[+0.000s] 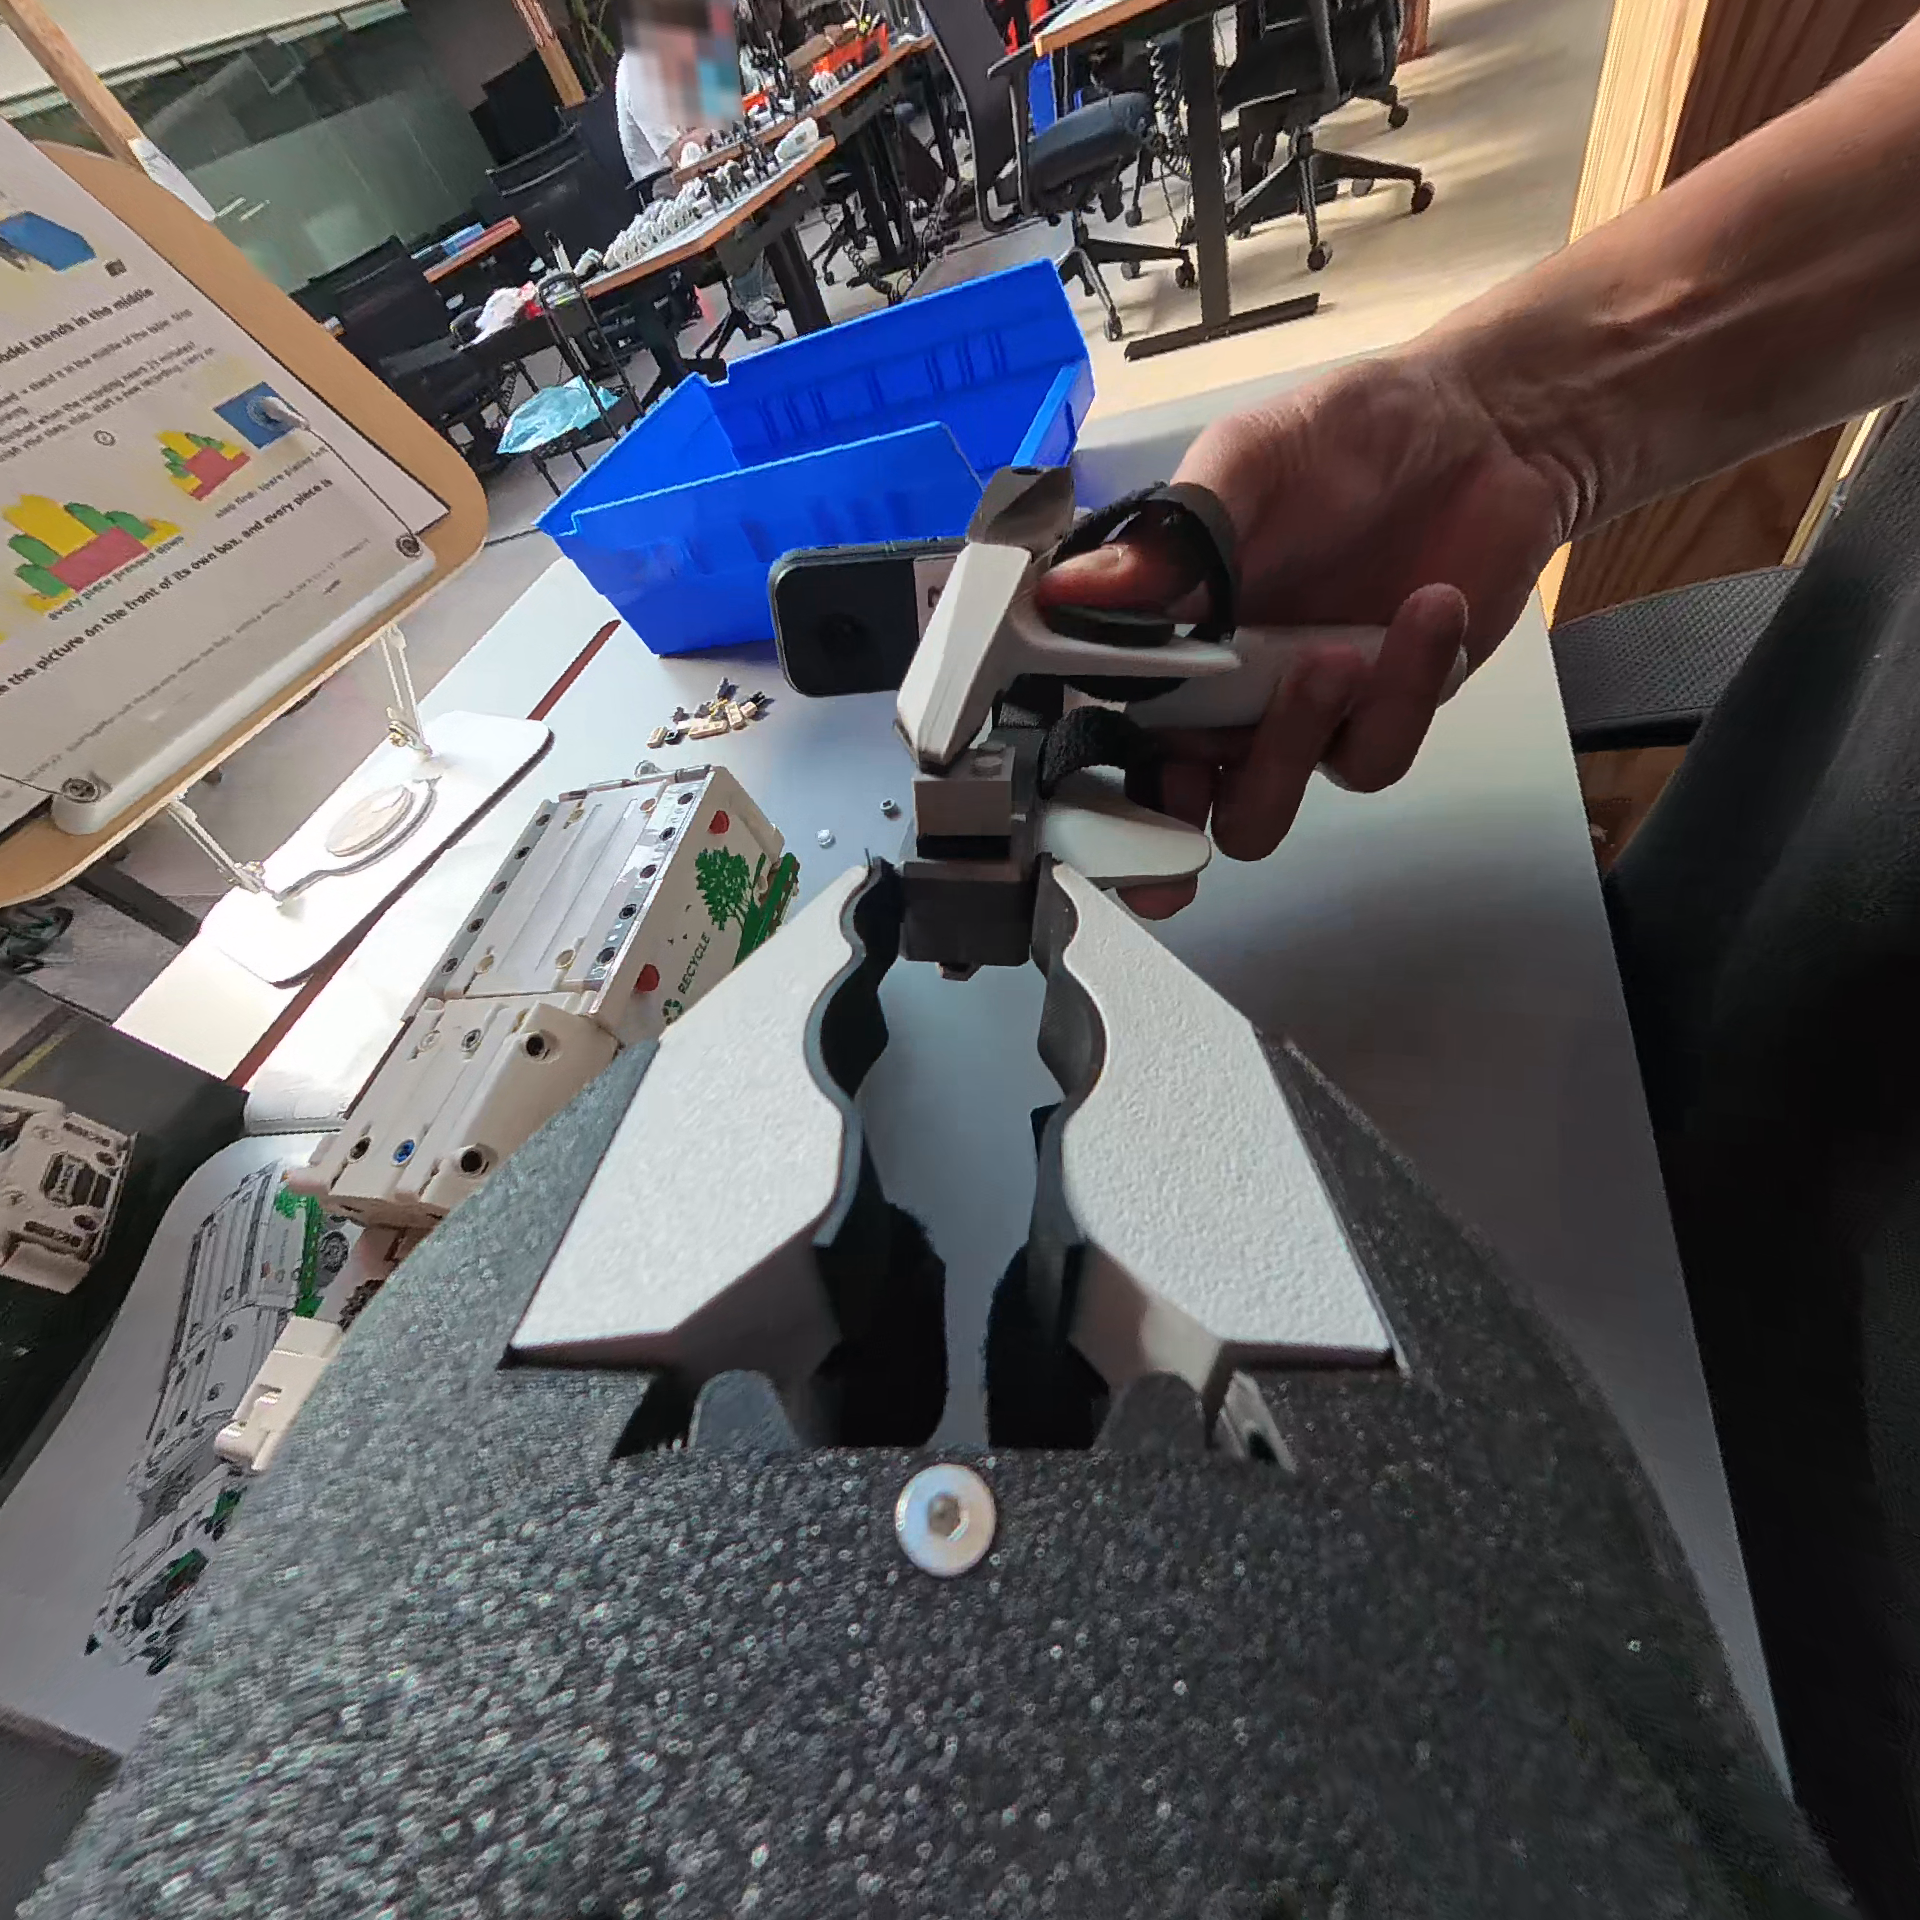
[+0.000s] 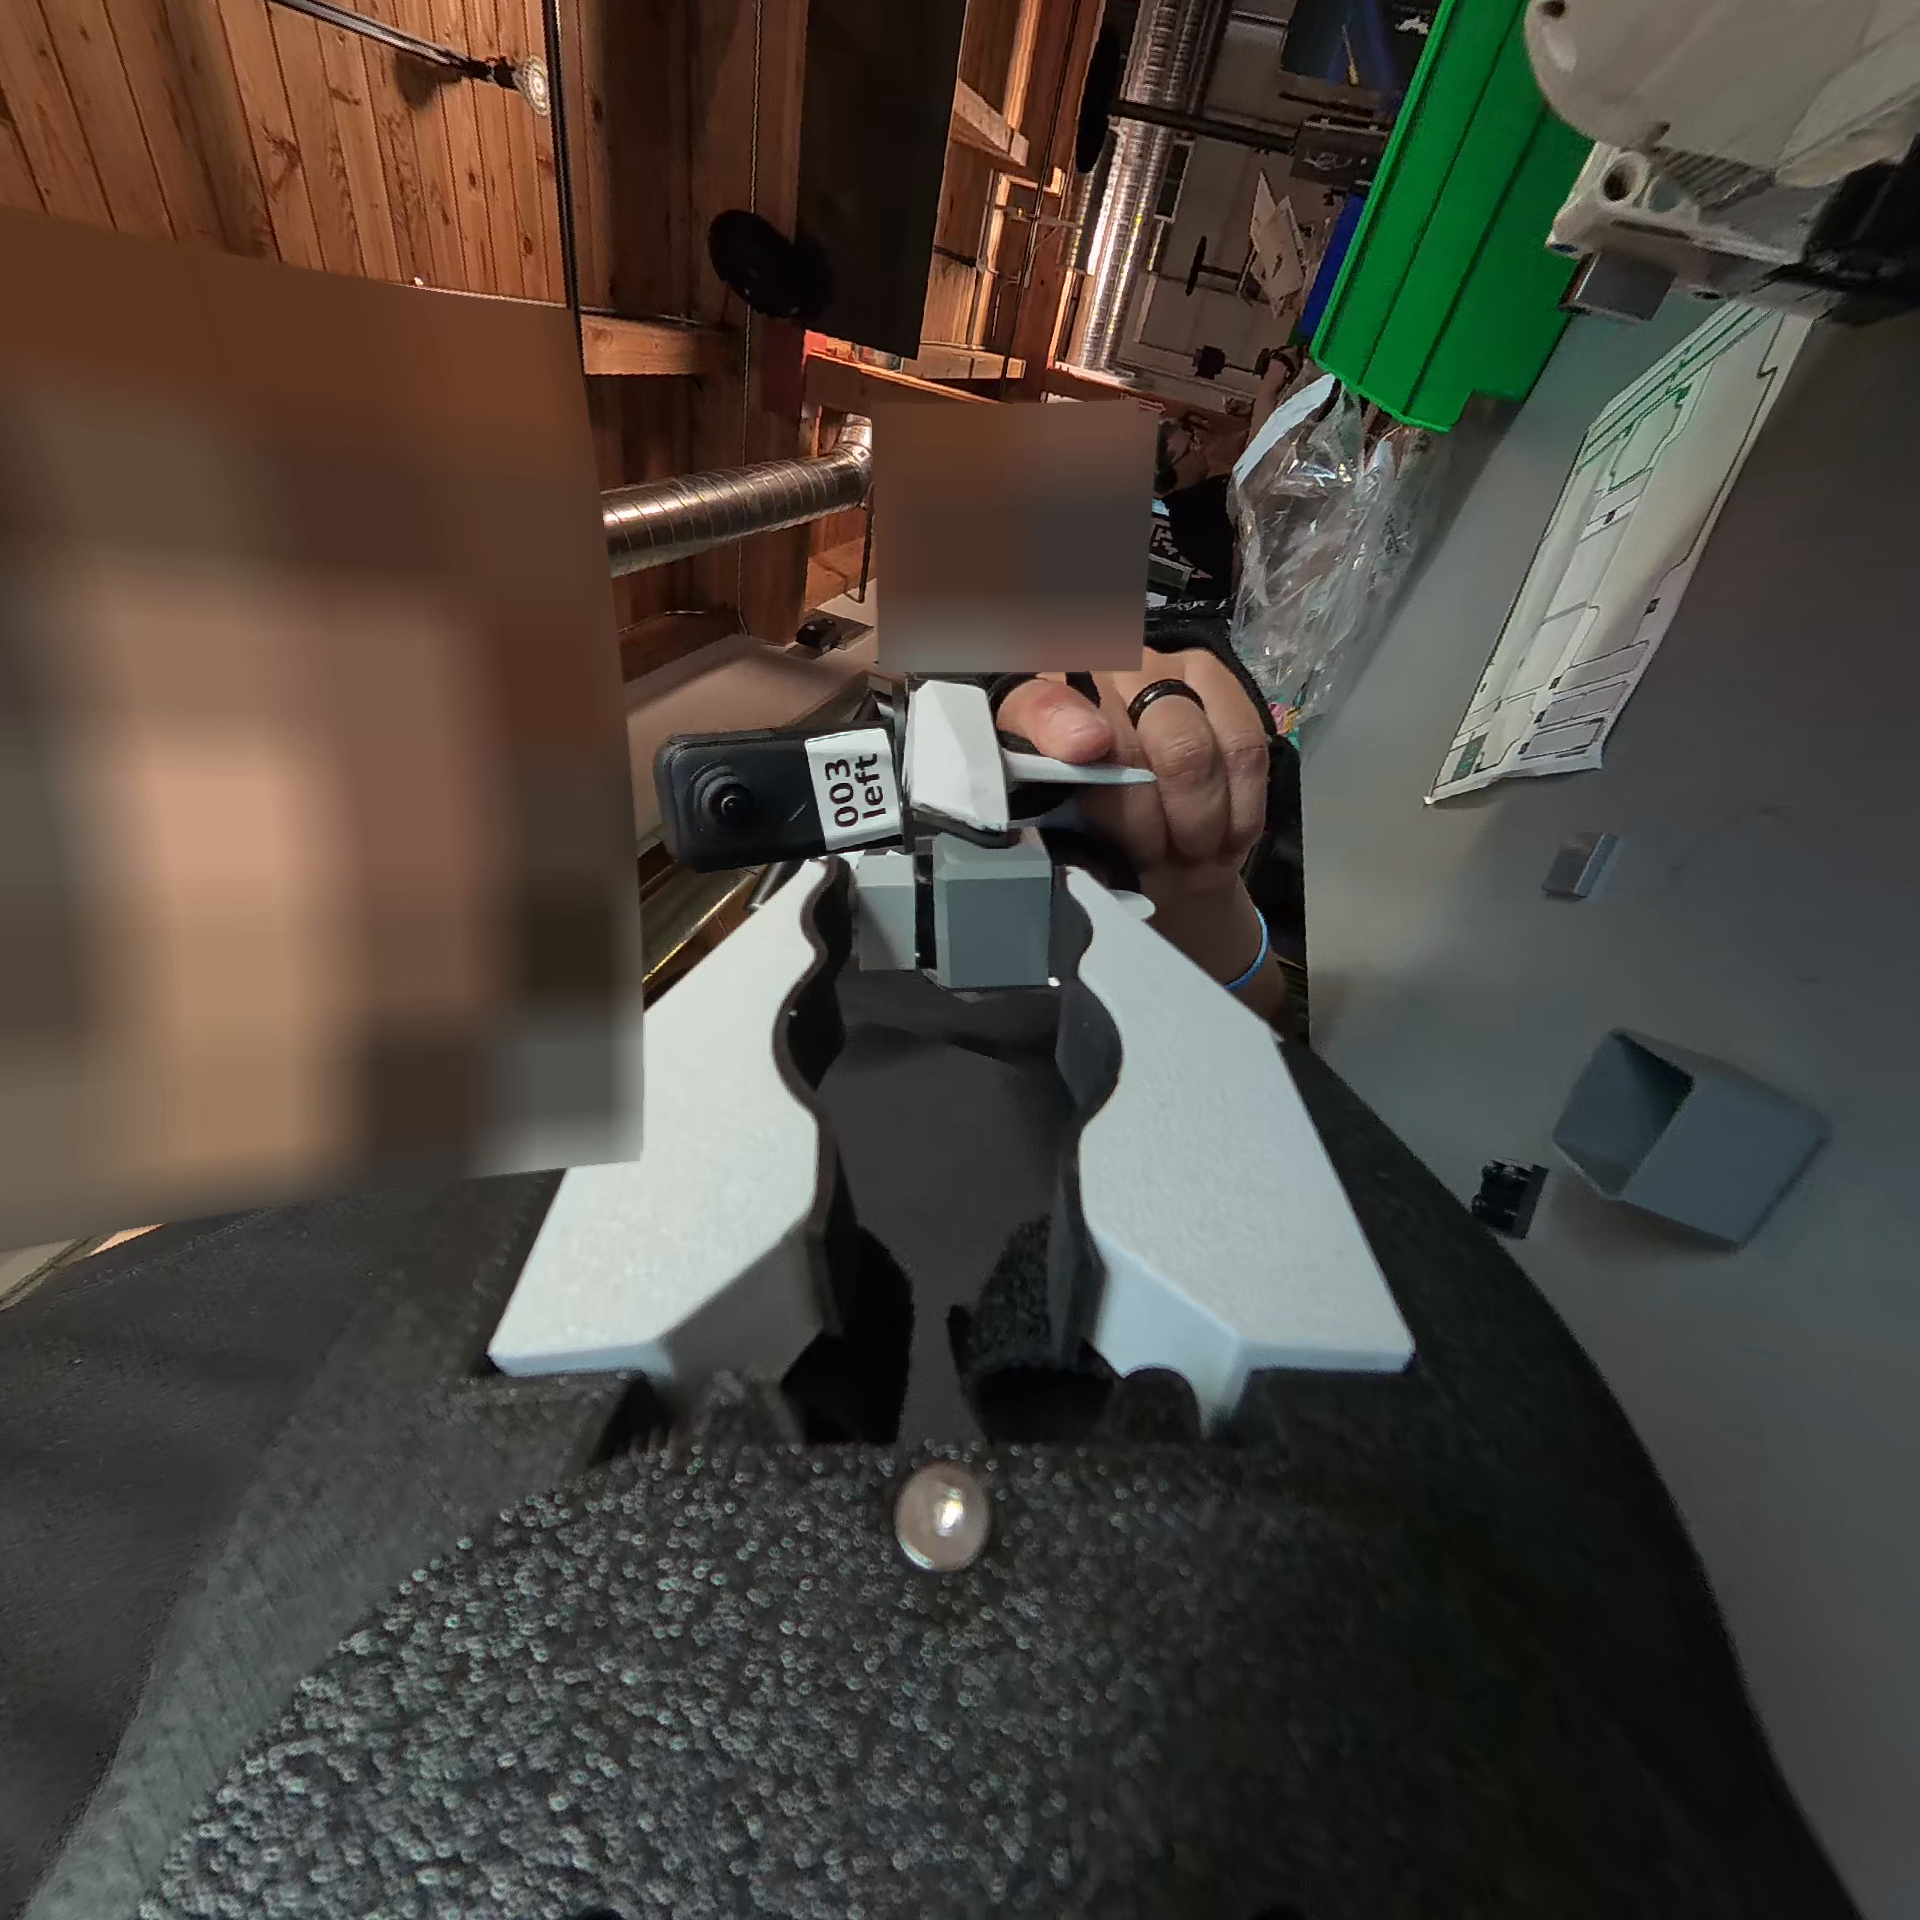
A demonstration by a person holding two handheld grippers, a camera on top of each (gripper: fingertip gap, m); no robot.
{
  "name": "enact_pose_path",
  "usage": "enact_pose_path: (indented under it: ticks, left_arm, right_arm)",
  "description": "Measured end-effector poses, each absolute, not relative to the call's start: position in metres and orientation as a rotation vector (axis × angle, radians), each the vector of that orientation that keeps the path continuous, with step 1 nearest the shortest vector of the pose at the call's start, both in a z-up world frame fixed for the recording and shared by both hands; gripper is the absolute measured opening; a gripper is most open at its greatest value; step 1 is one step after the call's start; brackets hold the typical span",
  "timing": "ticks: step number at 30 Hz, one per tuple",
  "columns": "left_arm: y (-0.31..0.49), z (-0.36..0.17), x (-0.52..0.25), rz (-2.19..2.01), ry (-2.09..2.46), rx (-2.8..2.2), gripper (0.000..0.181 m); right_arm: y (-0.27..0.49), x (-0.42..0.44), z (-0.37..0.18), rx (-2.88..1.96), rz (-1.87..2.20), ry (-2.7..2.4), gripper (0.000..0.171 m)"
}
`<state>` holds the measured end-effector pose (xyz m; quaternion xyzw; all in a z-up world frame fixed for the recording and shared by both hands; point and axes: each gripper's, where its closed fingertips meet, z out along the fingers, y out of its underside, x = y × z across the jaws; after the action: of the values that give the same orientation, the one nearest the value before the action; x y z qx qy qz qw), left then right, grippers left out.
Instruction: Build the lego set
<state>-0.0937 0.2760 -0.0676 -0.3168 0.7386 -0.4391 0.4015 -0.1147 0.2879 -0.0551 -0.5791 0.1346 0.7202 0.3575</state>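
**Two grippers meeting on small grey lego stack, mid-air**

Left gripper [image 1: 966, 914] is clamping the dark grey block [image 1: 961, 920] at its fingertips, above the table [image 1: 1351, 1039]. Right gripper [image 2: 951, 925] is closing on the lighter grey brick [image 1: 961, 795] directly on top; long axis crosswise to the jaws. White truck body [image 1: 582, 935], loose small pieces [image 1: 712, 717] and blue bin [image 1: 831, 488] are lying well left, nothing blocking.
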Motion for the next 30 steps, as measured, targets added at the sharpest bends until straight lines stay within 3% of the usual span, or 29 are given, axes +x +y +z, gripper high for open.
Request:
enact_pose_path:
  ticks: [1,10,12,17,20,24,30]
  left_arm:
    - [0.276,-0.068,-0.094,-1.106,1.87,-0.803,0.024]
    - [0.278,-0.067,-0.092,-1.233,1.801,-0.845,0.024]
    - [0.28,-0.071,-0.091,-1.332,1.786,-0.904,0.024]
    - [0.3,-0.079,-0.088,-1.598,1.697,-1.173,0.024]
    - [0.303,-0.081,-0.087,-1.782,1.66,-1.317,0.024]
    - [0.305,-0.089,-0.083,-1.988,1.596,-1.57,0.024]
    - [0.3,-0.096,-0.089,-2.116,1.582,-1.705,0.024]
  right_arm:
    - [0.287,-0.116,-0.055,-1.509,1.847,0.337,0.037]
    - [0.294,-0.111,-0.055,-1.502,1.723,0.349,0.036]
    - [0.296,-0.109,-0.056,-1.538,1.649,0.309,0.044]
    - [0.295,-0.092,-0.064,-1.851,0.925,-0.112,0.063]
    - [0.294,-0.088,-0.072,-2.018,0.387,-0.469,0.065]
    - [0.307,-0.089,-0.074,-2.017,-0.122,-0.821,0.05]
    - [0.315,-0.098,-0.092,-2.033,-0.296,-1.056,0.041]
